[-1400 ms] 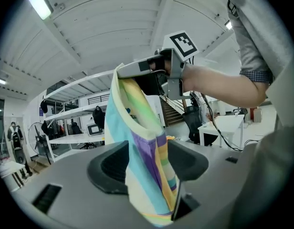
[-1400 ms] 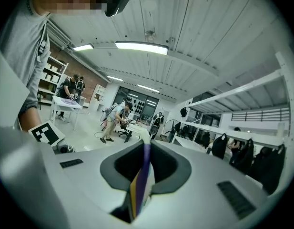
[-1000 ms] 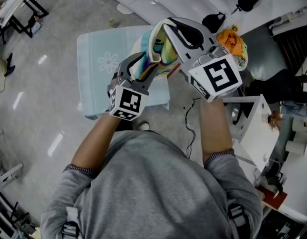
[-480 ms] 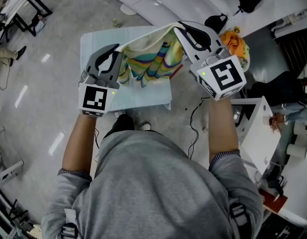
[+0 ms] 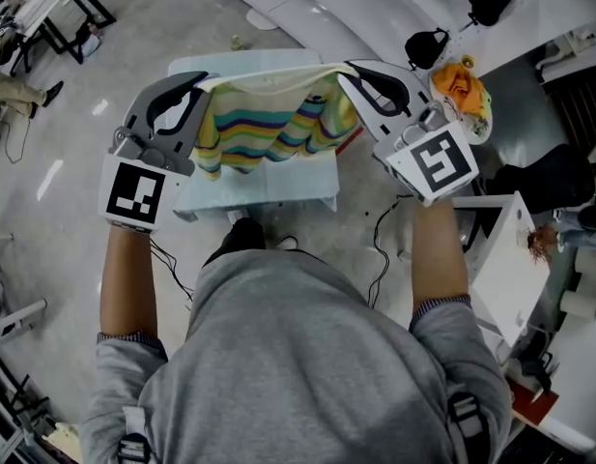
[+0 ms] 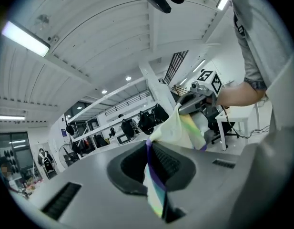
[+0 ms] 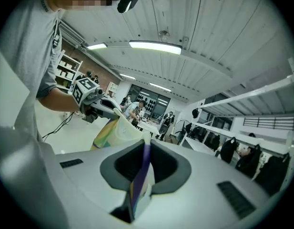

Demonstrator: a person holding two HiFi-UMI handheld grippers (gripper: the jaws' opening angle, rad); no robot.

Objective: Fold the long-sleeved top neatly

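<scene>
The long-sleeved top (image 5: 269, 129), striped yellow, green and purple with a cream lining, hangs stretched between my two grippers above the pale blue table (image 5: 269, 193). My left gripper (image 5: 206, 80) holds its left upper edge. Its jaws have just been closing, and in the left gripper view the fabric (image 6: 154, 185) is pinched between them. My right gripper (image 5: 346, 68) is shut on the right upper edge, where the striped cloth (image 7: 137, 185) sits clamped in its jaws. Each gripper view shows the other gripper across the taut edge: the right gripper (image 6: 200, 93) and the left gripper (image 7: 96, 104).
An orange bundle (image 5: 462, 85) and a black bag (image 5: 428, 44) lie on the white counter at the upper right. A white desk (image 5: 500, 249) stands at the right, with a cable (image 5: 383, 235) on the floor beside the table.
My left gripper has swung left and upward, away from the right one. The top, bunched between the grippers before, is now spread wide along its upper edge.
</scene>
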